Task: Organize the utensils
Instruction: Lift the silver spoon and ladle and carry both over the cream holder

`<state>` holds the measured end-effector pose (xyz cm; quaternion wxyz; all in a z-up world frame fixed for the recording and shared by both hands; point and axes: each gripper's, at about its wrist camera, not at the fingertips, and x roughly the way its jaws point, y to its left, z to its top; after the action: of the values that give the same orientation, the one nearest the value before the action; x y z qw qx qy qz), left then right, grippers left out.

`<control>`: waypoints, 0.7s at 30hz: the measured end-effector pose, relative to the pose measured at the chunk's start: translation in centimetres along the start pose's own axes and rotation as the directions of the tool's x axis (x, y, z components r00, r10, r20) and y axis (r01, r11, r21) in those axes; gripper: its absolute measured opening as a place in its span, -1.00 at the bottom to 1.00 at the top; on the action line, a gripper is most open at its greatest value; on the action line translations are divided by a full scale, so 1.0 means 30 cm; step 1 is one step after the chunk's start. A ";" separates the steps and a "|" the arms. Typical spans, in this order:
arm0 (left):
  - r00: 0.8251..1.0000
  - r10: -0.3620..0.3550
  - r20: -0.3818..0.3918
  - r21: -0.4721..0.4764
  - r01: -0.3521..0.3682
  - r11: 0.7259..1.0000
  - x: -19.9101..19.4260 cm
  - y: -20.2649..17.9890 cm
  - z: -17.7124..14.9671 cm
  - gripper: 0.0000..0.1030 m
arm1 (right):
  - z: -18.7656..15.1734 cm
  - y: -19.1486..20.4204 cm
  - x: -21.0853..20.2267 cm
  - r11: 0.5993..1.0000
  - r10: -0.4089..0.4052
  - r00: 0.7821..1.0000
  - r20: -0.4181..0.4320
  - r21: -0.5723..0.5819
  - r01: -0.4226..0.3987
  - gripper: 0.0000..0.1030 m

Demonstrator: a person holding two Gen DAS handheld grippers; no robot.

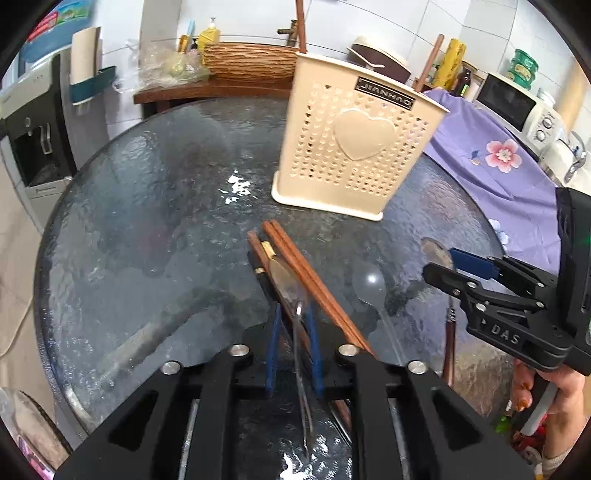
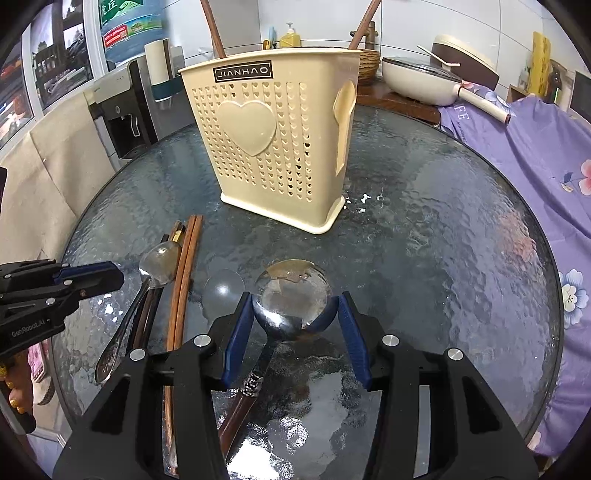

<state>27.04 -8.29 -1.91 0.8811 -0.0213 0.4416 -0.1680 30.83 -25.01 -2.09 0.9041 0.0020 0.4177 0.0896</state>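
A cream perforated utensil holder [image 1: 354,147] [image 2: 273,147] stands upright on the round glass table, with two chopsticks [image 2: 214,29] sticking out of it. My left gripper [image 1: 293,314] is nearly shut around the neck of a small metal spoon [image 1: 284,277] that lies on brown chopsticks [image 1: 314,277]. In the right wrist view that spoon [image 2: 159,262] and the chopsticks [image 2: 184,266] lie left of centre. My right gripper [image 2: 295,306] is open, its pads on either side of a large metal ladle bowl [image 2: 291,299]; contact is unclear. The ladle [image 1: 437,254] also shows in the left view.
A clear plastic spoon [image 2: 223,288] lies between the chopsticks and the ladle. A purple flowered cloth [image 2: 535,155] covers the right side. A wicker basket [image 1: 251,59], a pan [image 2: 421,81] and a microwave [image 1: 517,103] stand behind the glass table [image 2: 443,240].
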 end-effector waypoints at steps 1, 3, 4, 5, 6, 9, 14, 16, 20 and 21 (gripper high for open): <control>1.000 0.005 0.007 -0.003 -0.005 1.000 -0.001 0.002 0.002 -0.23 | 0.000 0.001 0.000 1.000 0.000 1.000 0.000 -0.003 0.000 -0.08; 1.000 0.027 0.014 0.005 -0.027 1.000 0.000 0.003 0.009 -0.21 | 0.000 0.004 0.001 1.000 0.002 1.000 0.001 -0.004 -0.002 -0.08; 0.999 0.046 0.013 0.011 -0.046 0.999 0.005 0.002 0.013 -0.20 | -0.002 0.007 0.001 1.000 0.002 1.000 0.001 -0.005 -0.002 -0.08; 0.999 0.048 0.013 0.009 -0.048 0.999 0.011 0.004 0.017 -0.17 | -0.002 0.009 0.002 1.000 0.003 1.000 0.000 -0.006 -0.003 -0.08; 0.999 0.040 0.009 0.003 -0.040 0.999 0.017 0.009 0.019 -0.17 | -0.002 0.011 0.002 1.000 0.004 1.000 -0.001 -0.007 -0.004 -0.08; 1.000 -0.006 -0.023 -0.021 0.005 1.000 0.054 0.021 0.035 -0.25 | -0.003 0.015 0.001 1.000 0.005 1.000 0.000 -0.009 -0.005 -0.08; 0.997 -0.047 -0.062 -0.059 0.043 0.997 0.103 0.047 0.047 -0.47 | -0.006 0.018 0.000 1.000 0.005 1.000 -0.003 -0.010 -0.005 -0.08; 0.996 -0.056 -0.065 -0.061 0.052 0.997 0.107 0.047 0.047 -0.52 | -0.008 0.020 0.002 1.000 0.005 1.000 -0.005 -0.014 -0.005 -0.08; 0.995 -0.070 -0.073 -0.065 0.065 0.996 0.117 0.051 0.049 -0.74 | -0.010 0.026 0.007 1.000 0.005 1.000 -0.008 -0.015 -0.005 -0.08; 0.995 -0.071 -0.072 -0.061 0.067 0.996 0.118 0.047 0.050 -0.77 | -0.010 0.027 0.008 1.000 0.006 1.000 -0.009 -0.015 -0.006 -0.08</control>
<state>30.58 -8.24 -3.98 0.8567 -0.0562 0.4778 -0.1860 30.63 -24.20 -2.40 0.9020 -0.0040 0.4210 0.0954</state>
